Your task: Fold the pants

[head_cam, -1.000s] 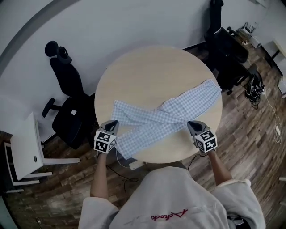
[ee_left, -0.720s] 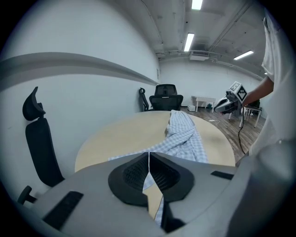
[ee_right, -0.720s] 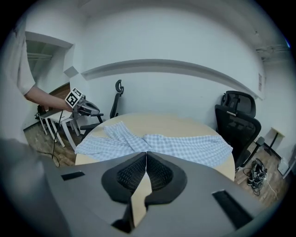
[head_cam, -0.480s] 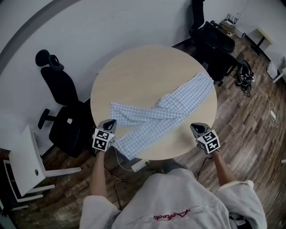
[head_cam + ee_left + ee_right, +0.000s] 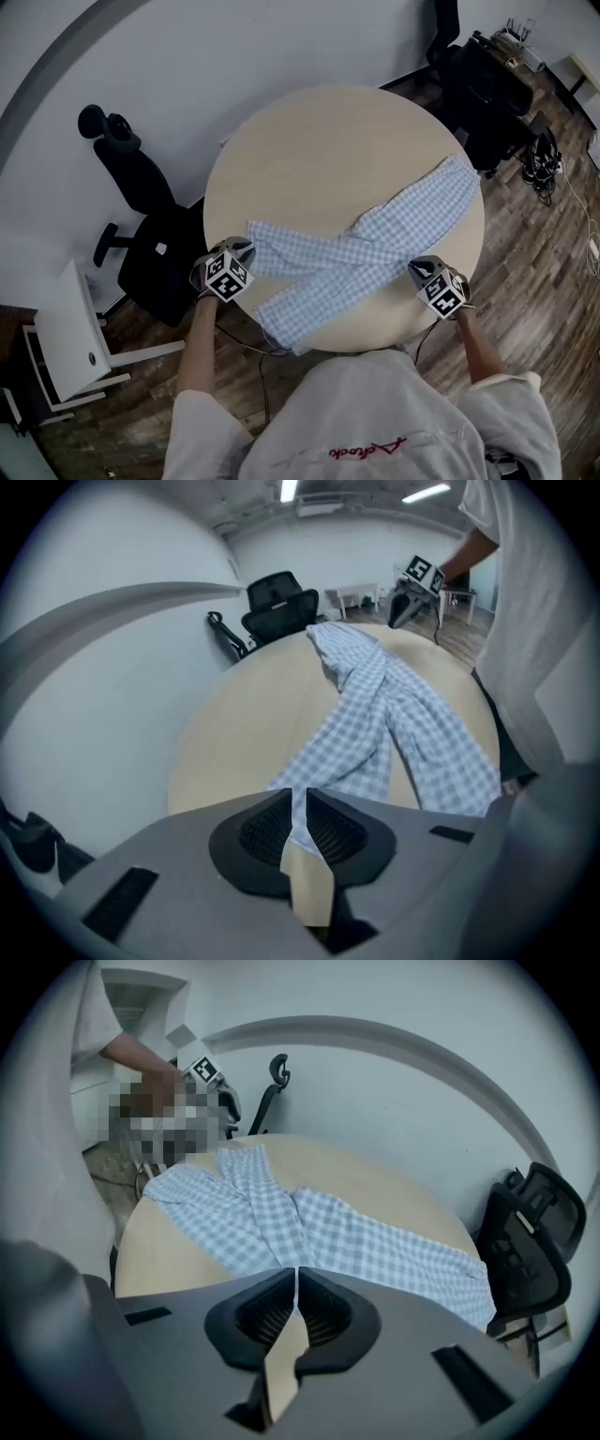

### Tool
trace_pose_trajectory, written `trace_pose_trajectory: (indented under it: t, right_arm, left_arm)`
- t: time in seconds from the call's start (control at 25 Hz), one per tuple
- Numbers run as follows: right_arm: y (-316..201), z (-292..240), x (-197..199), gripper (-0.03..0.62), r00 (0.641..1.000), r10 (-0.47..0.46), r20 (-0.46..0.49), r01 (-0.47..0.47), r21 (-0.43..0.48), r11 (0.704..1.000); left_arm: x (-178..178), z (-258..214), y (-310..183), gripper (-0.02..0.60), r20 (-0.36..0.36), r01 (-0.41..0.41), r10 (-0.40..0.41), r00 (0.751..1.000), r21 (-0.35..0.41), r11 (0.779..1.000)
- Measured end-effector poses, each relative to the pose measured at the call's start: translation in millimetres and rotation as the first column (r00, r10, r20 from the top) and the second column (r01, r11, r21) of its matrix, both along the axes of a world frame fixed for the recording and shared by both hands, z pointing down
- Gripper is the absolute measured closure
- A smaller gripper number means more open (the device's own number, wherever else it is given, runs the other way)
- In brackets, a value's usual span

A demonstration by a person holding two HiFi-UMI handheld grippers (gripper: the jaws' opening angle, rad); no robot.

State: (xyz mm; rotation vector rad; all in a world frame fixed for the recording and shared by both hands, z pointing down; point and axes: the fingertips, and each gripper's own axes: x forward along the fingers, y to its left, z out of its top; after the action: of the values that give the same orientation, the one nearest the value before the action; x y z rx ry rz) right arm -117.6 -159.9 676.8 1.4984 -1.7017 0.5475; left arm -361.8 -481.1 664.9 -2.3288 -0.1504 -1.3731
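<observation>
Blue-and-white checked pants point(image 5: 375, 239) lie flat across the round wooden table point(image 5: 319, 141). The waist is at the right edge and the two legs spread toward the near left. My left gripper point(image 5: 242, 247) is shut, its tips at the hem of the upper leg point(image 5: 323, 766); no cloth shows between its pads. My right gripper point(image 5: 422, 266) is shut too and hangs over the table's near right edge, just short of the pants point(image 5: 309, 1227). In the left gripper view the right gripper point(image 5: 412, 592) appears far across the table.
A black office chair point(image 5: 141, 187) stands left of the table and another point(image 5: 487, 84) at the back right. A white chair point(image 5: 70, 337) sits at the near left. Cables point(image 5: 553, 173) lie on the wood floor at the right.
Both grippers have sunk toward the table. The left one has rolled and moved right to the leg hem. The right one has dropped toward the table's rim. The pants lie as before.
</observation>
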Motion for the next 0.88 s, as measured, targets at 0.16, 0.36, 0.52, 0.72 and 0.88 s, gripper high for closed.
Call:
trace_pose_trajectory:
  t: [0.16, 0.36, 0.52, 0.72, 0.88]
  right_arm:
    - [-12.7, 18.1, 12.9, 0.559, 0.997, -0.079, -0.002, 0.078, -0.087, 0.993]
    - [-17.3, 42.3, 28.7, 0.465, 0.98, -0.198, 0.0, 0.193, -0.206, 0.959]
    - [-16.9, 60.5, 39.9, 0.468, 0.968, -0.252, 0.023, 0.248, -0.282, 0.927]
    - [-18.2, 70.6, 40.4, 0.479, 0.964, -0.257, 0.063, 0.264, -0.295, 0.918]
    - [-20.1, 77.2, 36.6, 0.493, 0.96, -0.27, 0.08, 0.281, -0.3, 0.912]
  left_arm:
    - [23.2, 17.0, -24.6, 0.447, 0.088, -0.09, 0.088, 0.992, 0.013, 0.996]
    - [49.5, 44.0, -47.3, 0.416, 0.207, -0.195, 0.195, 0.959, -0.02, 0.981]
    - [64.5, 64.5, -57.9, 0.414, 0.303, -0.266, 0.271, 0.913, -0.061, 0.962]
    - [76.5, 84.1, -66.6, 0.416, 0.347, -0.285, 0.304, 0.888, -0.105, 0.953]
    - [69.1, 103.8, -72.5, 0.426, 0.403, -0.296, 0.319, 0.858, -0.12, 0.948]
